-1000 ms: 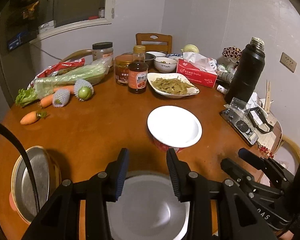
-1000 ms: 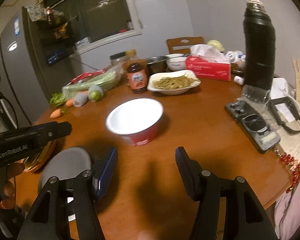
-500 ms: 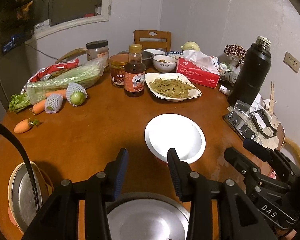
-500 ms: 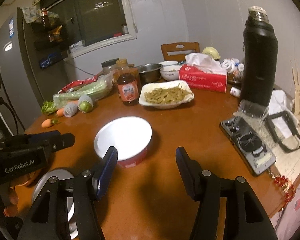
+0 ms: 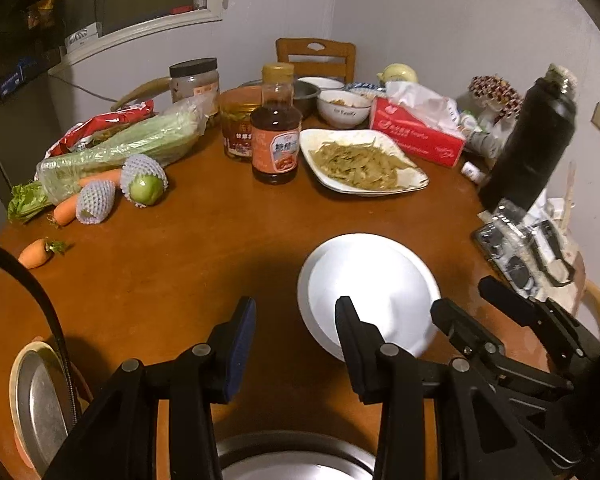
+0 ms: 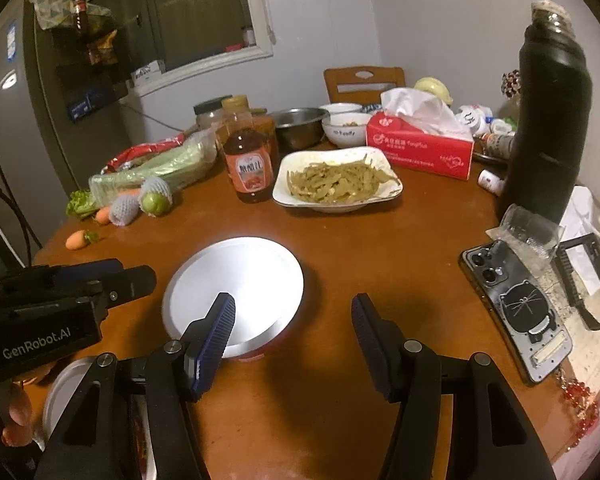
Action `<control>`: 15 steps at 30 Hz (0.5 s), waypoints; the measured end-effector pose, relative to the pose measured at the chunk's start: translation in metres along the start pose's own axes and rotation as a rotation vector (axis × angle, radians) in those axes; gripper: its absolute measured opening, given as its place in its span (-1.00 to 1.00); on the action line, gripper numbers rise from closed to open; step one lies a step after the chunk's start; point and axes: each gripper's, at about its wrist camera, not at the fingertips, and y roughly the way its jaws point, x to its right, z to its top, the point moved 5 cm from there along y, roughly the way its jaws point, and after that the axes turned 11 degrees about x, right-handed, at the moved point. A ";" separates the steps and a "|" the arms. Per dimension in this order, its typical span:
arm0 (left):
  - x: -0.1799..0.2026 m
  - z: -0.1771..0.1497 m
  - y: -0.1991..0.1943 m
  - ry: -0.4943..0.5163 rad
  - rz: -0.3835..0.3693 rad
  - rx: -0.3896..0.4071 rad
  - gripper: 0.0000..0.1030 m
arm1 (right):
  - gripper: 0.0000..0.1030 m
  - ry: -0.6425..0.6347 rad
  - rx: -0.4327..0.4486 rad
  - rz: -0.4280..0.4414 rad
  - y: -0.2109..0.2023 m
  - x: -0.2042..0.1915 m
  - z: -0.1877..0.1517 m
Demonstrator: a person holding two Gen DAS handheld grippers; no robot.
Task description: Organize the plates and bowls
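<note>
A white bowl with red sides stands upright near the middle of the round wooden table. My left gripper hovers open and holds nothing, its right finger over the bowl's near-left rim. My right gripper is also open and holds nothing; its left finger overlaps the white bowl. A metal plate lies below the left gripper at the table's near edge. A second metal plate rests in a bowl at the far left. Each gripper shows in the other's view: right gripper, left gripper.
Behind the bowl stand a dish of green beans, a sauce bottle, jars, small bowls, a tissue box and a black flask. Vegetables lie at the left. A phone lies at the right edge.
Both grippers have moved forward over the table toward the white bowl, which now sits closer and lower in both views. The metal plate has slipped toward the bottom edge of the left view.
</note>
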 end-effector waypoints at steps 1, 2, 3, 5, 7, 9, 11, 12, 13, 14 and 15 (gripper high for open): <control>0.001 0.000 0.004 0.005 0.000 -0.009 -0.20 | 0.21 0.004 -0.004 0.001 0.003 0.001 0.000; 0.002 -0.001 0.007 0.004 -0.006 -0.017 -0.20 | 0.21 0.009 -0.008 0.002 0.005 0.001 -0.001; 0.003 -0.001 0.009 0.003 -0.011 -0.023 -0.20 | 0.21 0.011 -0.012 0.006 0.008 0.001 -0.001; 0.006 -0.001 0.014 0.006 -0.011 -0.030 -0.20 | 0.21 0.012 -0.029 0.009 0.015 0.002 -0.004; 0.007 -0.001 0.019 0.009 -0.009 -0.041 -0.20 | 0.21 0.009 -0.045 0.014 0.021 0.003 -0.006; 0.008 -0.001 0.023 0.009 -0.008 -0.051 -0.20 | 0.21 0.004 -0.062 0.016 0.026 0.003 -0.009; 0.007 -0.002 0.028 0.001 0.000 -0.059 -0.20 | 0.21 0.000 -0.068 0.022 0.030 0.003 -0.011; 0.007 -0.002 0.030 0.006 0.009 -0.060 -0.20 | 0.21 0.001 -0.076 0.027 0.032 0.003 -0.011; 0.006 -0.002 0.031 0.008 0.015 -0.061 -0.20 | 0.21 0.005 -0.080 0.033 0.034 0.004 -0.012; 0.006 -0.003 0.032 0.005 0.014 -0.063 -0.20 | 0.22 0.015 -0.084 0.040 0.035 0.004 -0.012; 0.005 -0.003 0.033 0.003 0.011 -0.065 -0.20 | 0.22 0.021 -0.092 0.043 0.037 0.005 -0.013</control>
